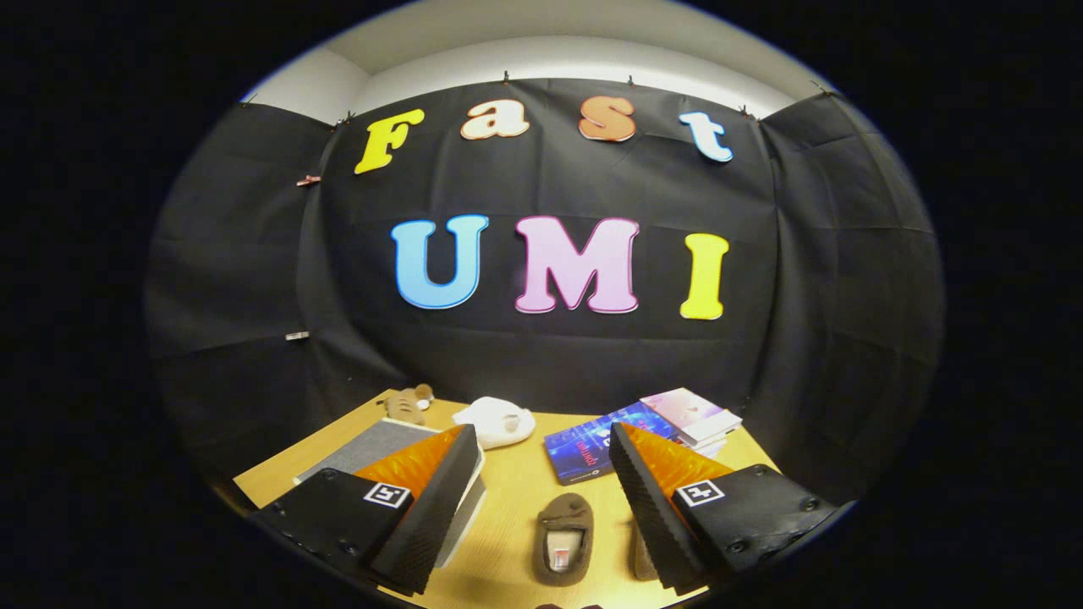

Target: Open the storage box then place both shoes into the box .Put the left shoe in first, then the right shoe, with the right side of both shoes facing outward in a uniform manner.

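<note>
The shoe (564, 539) lies on the table (508, 491) between the spread fingers of the gripper (541, 516). Left of the shoe stands the storage box (385, 444). Beyond the shoe lie a plush toy (497, 421), books (634, 436) to its right, and a small stuffed animal (408, 403) far left.

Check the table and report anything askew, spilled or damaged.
Nothing stands out. One brown shoe lies flat between the open gripper fingers, a second is partly hidden behind the right finger. The box is closed; books lie stacked beyond.
</note>
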Available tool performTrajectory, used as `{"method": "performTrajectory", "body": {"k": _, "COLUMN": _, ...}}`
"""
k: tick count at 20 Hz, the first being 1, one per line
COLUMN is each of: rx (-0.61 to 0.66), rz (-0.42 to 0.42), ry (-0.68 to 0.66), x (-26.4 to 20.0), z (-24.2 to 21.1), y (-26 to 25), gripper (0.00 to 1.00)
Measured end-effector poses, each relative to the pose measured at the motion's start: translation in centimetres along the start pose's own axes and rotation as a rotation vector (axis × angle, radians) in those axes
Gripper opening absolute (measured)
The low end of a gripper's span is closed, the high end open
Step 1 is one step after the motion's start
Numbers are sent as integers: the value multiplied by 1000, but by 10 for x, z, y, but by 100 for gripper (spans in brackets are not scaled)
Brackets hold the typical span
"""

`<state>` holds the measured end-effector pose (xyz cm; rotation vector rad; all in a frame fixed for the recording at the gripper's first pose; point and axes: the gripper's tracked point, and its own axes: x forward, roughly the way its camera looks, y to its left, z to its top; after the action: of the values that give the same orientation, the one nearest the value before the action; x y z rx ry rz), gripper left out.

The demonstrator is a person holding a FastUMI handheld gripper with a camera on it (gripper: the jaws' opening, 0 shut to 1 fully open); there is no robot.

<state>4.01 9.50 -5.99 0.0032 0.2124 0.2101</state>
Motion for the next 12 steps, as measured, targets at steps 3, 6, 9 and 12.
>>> {"method": "performTrajectory", "body": {"k": 3, "rx": -4, "rz": 113, "ry": 65, "x": 12, "z": -14, "y": 17, "gripper": 98}}
{"method": "performTrajectory", "body": {"k": 6, "rx": 44, "rz": 308, "ry": 206, "x": 24, "z": -47, "y": 55, "gripper": 98}}
{"method": "performTrajectory", "body": {"k": 9, "rx": 111, "rz": 448, "ry": 331, "x": 28, "z": -81, "y": 76, "gripper": 99}}
{"method": "performTrajectory", "body": {"k": 12, "rx": 288, "rz": 480, "ry": 473, "x": 45, "z": -119, "y": 80, "gripper": 99}}
